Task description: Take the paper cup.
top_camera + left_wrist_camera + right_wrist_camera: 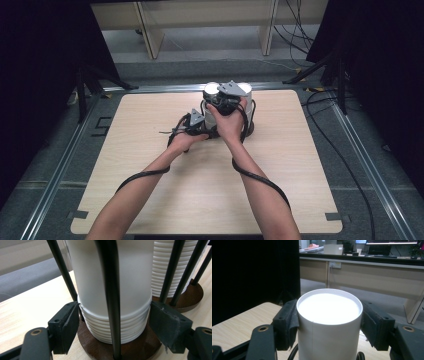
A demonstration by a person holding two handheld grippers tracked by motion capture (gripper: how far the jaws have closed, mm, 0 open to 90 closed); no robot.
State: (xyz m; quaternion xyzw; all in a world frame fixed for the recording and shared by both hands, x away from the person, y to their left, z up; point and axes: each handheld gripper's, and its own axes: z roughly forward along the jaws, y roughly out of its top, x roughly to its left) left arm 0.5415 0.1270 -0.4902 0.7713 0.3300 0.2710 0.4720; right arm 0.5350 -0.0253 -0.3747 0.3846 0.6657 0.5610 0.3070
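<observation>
Two stacks of upside-down white paper cups stand in a black-rod holder on a round wooden base (95, 340) near the table's far middle. My left gripper (113, 315) is low at the near stack (135, 277), and its pads press the ringed rims on both sides just above the base. A second stack (160, 270) stands behind to the right. My right gripper (329, 322) is shut on the top cup (329, 315), which points bottom-up, one pad on each side of its wall. From above, the left gripper (197, 127) sits lower and the right gripper (225, 102) sits atop the holder.
The light wooden table (150, 190) lies inside a metal frame. Cables trail from both grippers along the forearms. Black curtains stand on both sides, with wooden furniture (150, 35) and floor cables (345, 165) beyond the table.
</observation>
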